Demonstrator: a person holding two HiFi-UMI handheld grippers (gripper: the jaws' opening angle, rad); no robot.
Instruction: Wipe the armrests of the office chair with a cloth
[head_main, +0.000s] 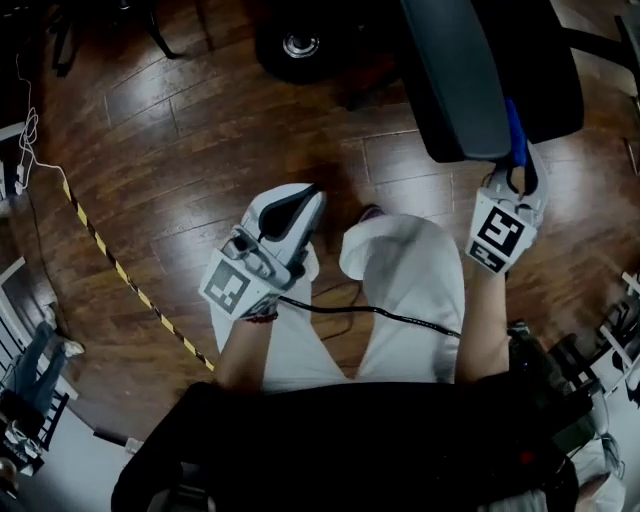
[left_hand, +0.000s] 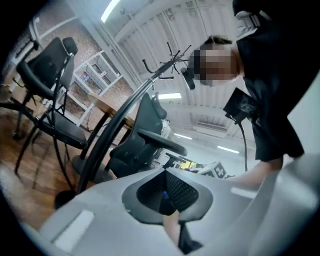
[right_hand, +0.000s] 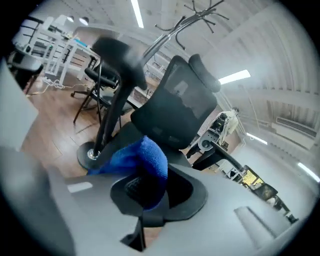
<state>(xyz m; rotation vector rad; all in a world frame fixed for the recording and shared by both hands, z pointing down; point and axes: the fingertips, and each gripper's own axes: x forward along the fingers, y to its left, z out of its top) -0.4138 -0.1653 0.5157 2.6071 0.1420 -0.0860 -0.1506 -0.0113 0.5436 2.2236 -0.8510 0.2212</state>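
In the head view the dark armrest pad (head_main: 455, 80) of the office chair runs down from the top edge. My right gripper (head_main: 520, 178) sits at its near end, shut on a blue cloth (head_main: 515, 125) that lies against the pad's right side. The right gripper view shows the cloth (right_hand: 145, 155) bunched between the jaws of the right gripper (right_hand: 145, 192), with the chair's mesh back (right_hand: 180, 107) beyond. My left gripper (head_main: 303, 197) hangs over the person's lap, away from the chair. The left gripper (left_hand: 167, 192) has its jaws together and holds nothing.
A chair base with a castor (head_main: 300, 45) stands on the wooden floor at the top. Yellow-black tape (head_main: 120, 275) crosses the floor at left. A black cable (head_main: 370, 310) lies over white trousers (head_main: 405, 290). More black chairs (left_hand: 50, 75) and a coat rack (left_hand: 170, 60) stand around.
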